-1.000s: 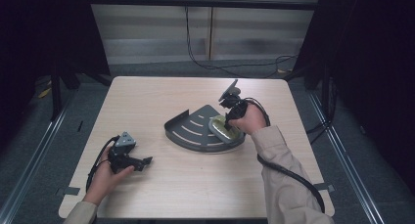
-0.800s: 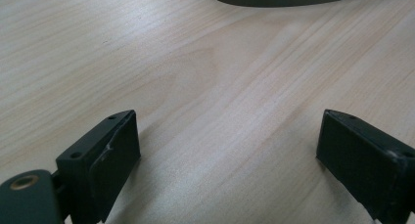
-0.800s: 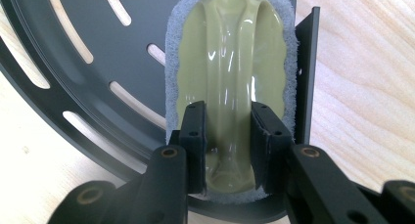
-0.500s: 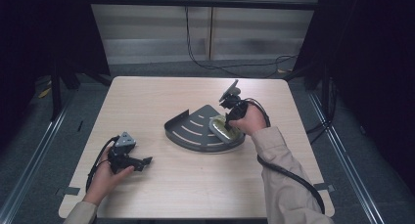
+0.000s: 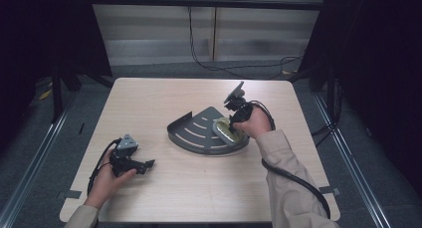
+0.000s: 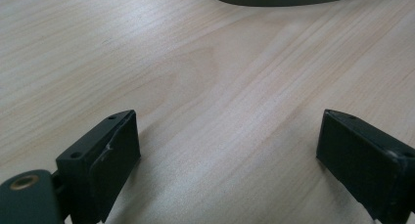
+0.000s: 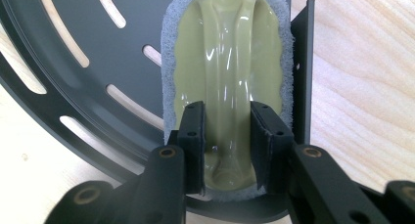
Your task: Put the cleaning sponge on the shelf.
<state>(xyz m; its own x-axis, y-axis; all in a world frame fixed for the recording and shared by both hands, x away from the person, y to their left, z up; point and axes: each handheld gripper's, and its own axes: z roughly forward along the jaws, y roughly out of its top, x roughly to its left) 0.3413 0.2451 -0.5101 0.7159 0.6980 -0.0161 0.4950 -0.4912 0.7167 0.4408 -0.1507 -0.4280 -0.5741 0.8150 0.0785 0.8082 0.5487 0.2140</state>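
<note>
You're reaching your right hand (image 5: 255, 122) over the dark slotted corner shelf (image 5: 196, 133), right gripper (image 7: 226, 136) pointing down at it. Its jaws are clamping the raised central handle ridge of the olive scrub pad (image 7: 227, 62), whose long axis is running straight away from the jaws. The pad is lying flat against the shelf's wall. Your left gripper (image 6: 230, 155) is resting low on the wooden table (image 6: 205, 72), jaws wide with nothing between them.

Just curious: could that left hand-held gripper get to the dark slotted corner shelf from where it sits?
Probably yes: bare wooden table lies between the left hand-held gripper and the dark slotted corner shelf, and its jaws are open.
</note>
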